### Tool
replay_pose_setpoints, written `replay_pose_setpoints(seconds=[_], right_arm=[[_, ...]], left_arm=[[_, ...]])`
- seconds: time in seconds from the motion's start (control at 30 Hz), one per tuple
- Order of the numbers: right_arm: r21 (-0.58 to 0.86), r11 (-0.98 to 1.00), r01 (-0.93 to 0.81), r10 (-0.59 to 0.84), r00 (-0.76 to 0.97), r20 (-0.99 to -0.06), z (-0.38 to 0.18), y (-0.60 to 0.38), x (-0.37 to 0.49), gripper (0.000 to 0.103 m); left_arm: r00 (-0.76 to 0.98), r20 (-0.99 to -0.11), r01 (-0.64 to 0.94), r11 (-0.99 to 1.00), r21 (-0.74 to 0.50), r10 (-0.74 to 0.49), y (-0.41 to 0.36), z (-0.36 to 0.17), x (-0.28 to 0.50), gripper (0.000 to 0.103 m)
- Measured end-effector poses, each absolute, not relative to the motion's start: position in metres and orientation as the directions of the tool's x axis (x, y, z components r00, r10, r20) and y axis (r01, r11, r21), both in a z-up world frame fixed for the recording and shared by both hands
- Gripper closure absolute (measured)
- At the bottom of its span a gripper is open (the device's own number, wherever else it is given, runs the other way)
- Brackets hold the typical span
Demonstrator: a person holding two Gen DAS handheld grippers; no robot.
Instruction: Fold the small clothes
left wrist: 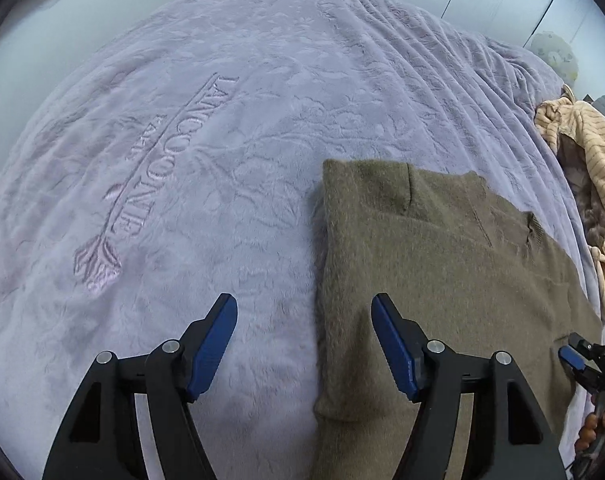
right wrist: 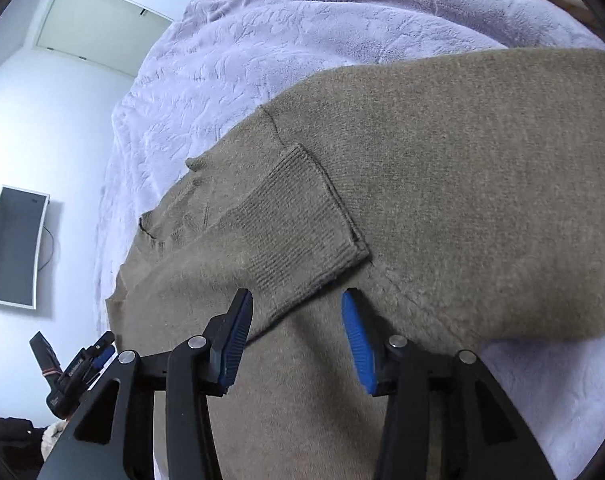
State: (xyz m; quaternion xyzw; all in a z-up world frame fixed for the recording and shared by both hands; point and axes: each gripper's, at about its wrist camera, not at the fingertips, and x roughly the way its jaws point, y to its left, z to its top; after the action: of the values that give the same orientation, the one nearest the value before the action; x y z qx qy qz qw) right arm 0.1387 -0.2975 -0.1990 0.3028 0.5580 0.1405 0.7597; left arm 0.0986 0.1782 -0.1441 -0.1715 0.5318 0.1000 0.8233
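We are looking at one olive-brown knit sweater (left wrist: 442, 280) lying on the lavender fleece blanket (left wrist: 222, 160) of the bed, its lower part cut off behind our fingers and one ribbed cuff (right wrist: 302, 220) lying folded across its body. We are holding the left gripper (left wrist: 304, 344) and the right gripper (right wrist: 296, 336) just above it, both with fingers spread wide and gripping nothing. One striped cream garment (left wrist: 582, 184) is lying partly cut off at the bed's edge.
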Motion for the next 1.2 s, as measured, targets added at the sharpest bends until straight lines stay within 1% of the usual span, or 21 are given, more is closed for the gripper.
replay_pose_setpoints(seconds=[0.1,0.2,0.33,0.37,0.4,0.43,0.47,0.5,0.53,0.6,0.7,0.77,0.8,0.9,0.93,1.0,1.07,1.1,1.13,1.17,1.2], right_arm=[[0.630,0.766,0.129,0.569,0.322,-0.757,-0.200,-0.298,0.136,0.052],[0.659,0.740,0.135,0.599,0.312,-0.737,-0.205,-0.296,0.138,0.052],[0.697,0.700,0.156,0.639,0.300,-0.708,-0.216,-0.287,0.141,0.052],[0.704,0.693,0.156,0.646,0.300,-0.702,-0.218,-0.285,0.141,0.052],[0.712,0.684,0.158,0.653,0.302,-0.694,-0.220,-0.283,0.141,0.052],[0.716,0.679,0.164,0.656,0.305,-0.691,-0.221,-0.282,0.142,0.052],[0.719,0.671,0.179,0.656,0.308,-0.689,-0.224,-0.281,0.143,0.052],[0.725,0.662,0.191,0.660,0.311,-0.684,-0.226,-0.281,0.144,0.053],[0.738,0.643,0.204,0.671,0.314,-0.672,-0.227,-0.282,0.146,0.064],[0.732,0.648,0.211,0.668,0.303,-0.679,-0.225,-0.279,0.150,0.096],[0.706,0.694,0.140,0.644,0.318,-0.696,-0.207,-0.274,0.143,0.096],[0.643,0.759,0.106,0.591,0.305,-0.747,-0.209,-0.272,0.140,0.096],[0.626,0.770,0.123,0.577,0.287,-0.765,-0.217,-0.273,0.140,0.096],[0.664,0.728,0.172,0.605,0.294,-0.740,-0.227,-0.280,0.138,0.096],[0.667,0.725,0.174,0.607,0.297,-0.737,-0.225,-0.280,0.137,0.090],[0.648,0.745,0.160,0.597,0.274,-0.754,-0.216,-0.279,0.135,0.087],[0.618,0.776,0.129,0.576,0.256,-0.776,-0.203,-0.279,0.129,0.077],[0.601,0.792,0.109,0.563,0.251,-0.787,-0.194,-0.279,0.124,0.060],[0.591,0.801,0.097,0.557,0.245,-0.794,-0.187,-0.279,0.120,0.045],[0.577,0.812,0.082,0.547,0.234,-0.803,-0.178,-0.279,0.113,0.043],[0.569,0.819,0.072,0.542,0.225,-0.810,-0.173,-0.279,0.108,0.043]], left_arm=[[0.392,-0.917,-0.335,0.918,-0.213,-0.070,0.174,-0.153,0.087,0.033],[0.355,-0.920,-0.357,0.885,-0.300,-0.169,0.176,-0.173,0.082,0.033],[0.386,-0.896,-0.352,0.862,-0.365,-0.222,0.178,-0.178,0.083,0.033],[0.393,-0.885,-0.343,0.854,-0.392,-0.248,0.178,-0.178,0.084,0.043],[0.402,-0.873,-0.324,0.849,-0.418,-0.276,0.176,-0.176,0.084,0.056],[0.400,-0.867,-0.304,0.849,-0.432,-0.298,0.175,-0.176,0.086,0.085],[0.386,-0.873,-0.288,0.860,-0.420,-0.297,0.171,-0.175,0.088,0.091],[0.388,-0.878,-0.274,0.875,-0.399,-0.279,0.169,-0.172,0.089,0.091],[0.396,-0.879,-0.255,0.888,-0.382,-0.264,0.168,-0.168,0.088,0.093],[0.413,-0.877,-0.238,0.900,-0.365,-0.246,0.170,-0.162,0.086,0.093],[0.406,-0.882,-0.257,0.897,-0.360,-0.238,0.180,-0.168,0.087,0.093],[0.405,-0.888,-0.259,0.904,-0.341,-0.219,0.182,-0.172,0.083,0.092],[0.408,-0.889,-0.263,0.906,-0.331,-0.207,0.182,-0.171,0.082,0.092],[0.416,-0.901,-0.286,0.923,-0.258,-0.123,0.177,-0.160,0.074,0.092],[0.410,-0.909,-0.289,0.934,-0.211,-0.078,0.173,-0.155,0.071,0.092],[0.401,-0.916,-0.299,0.944,-0.137,-0.006,0.166,-0.148,0.062,0.092],[0.404,-0.915,-0.312,0.941,-0.128,0.009,0.158,-0.141,0.051,0.092],[0.408,-0.913,-0.318,0.938,-0.137,0.005,0.154,-0.138,0.044,0.092],[0.413,-0.911,-0.322,0.936,-0.144,0.002,0.150,-0.135,0.037,0.092],[0.416,-0.909,-0.329,0.933,-0.145,0.006,0.145,-0.131,0.029,0.091],[0.418,-0.909,-0.338,0.929,-0.148,0.008,0.140,-0.128,0.022,0.086]])
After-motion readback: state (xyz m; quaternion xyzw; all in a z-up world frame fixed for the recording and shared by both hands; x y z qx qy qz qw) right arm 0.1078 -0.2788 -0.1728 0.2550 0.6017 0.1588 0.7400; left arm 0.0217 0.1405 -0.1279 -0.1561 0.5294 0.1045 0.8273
